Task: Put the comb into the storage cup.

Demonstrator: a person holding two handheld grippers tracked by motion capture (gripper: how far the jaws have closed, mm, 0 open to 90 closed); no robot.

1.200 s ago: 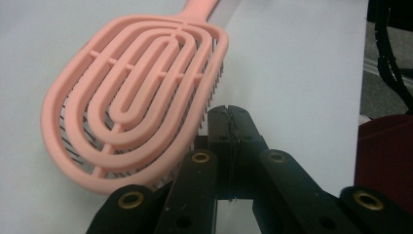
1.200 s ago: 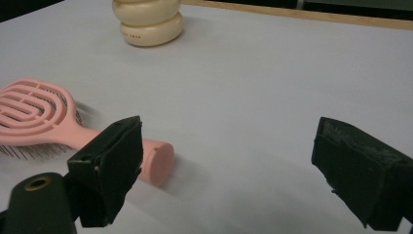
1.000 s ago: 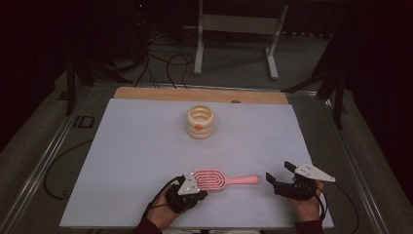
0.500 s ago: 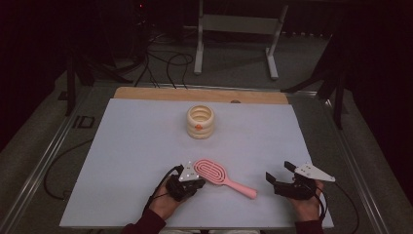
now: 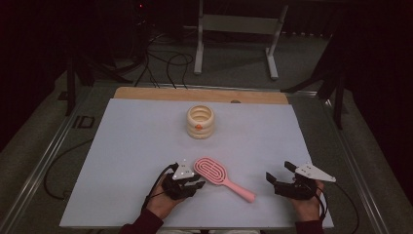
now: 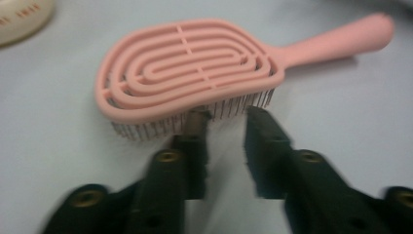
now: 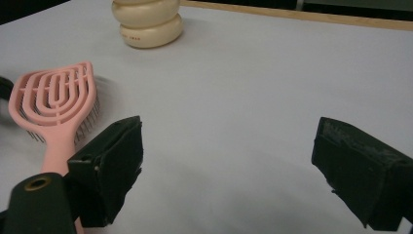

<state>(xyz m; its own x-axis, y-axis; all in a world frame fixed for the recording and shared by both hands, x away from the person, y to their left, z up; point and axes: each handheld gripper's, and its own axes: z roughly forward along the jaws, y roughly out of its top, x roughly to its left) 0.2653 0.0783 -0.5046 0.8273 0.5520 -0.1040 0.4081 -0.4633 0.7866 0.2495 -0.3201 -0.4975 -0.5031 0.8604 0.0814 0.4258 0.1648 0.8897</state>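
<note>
The left gripper (image 6: 224,114) has just been opening its jaws; they stand a little apart right at the bristles of the pink hairbrush (image 6: 195,73), with nothing between them. The brush lies on the white table (image 5: 122,146). The right gripper (image 7: 226,161) is spread wide and empty, near the handle.

So the pink hairbrush (image 5: 218,174) got swung round: its handle was lying level across the table, now it slants down toward the right gripper (image 5: 281,176). The left gripper (image 6: 225,113) has just been opening its jaws, and the brush head sits right off their tips, not clamped.
</note>
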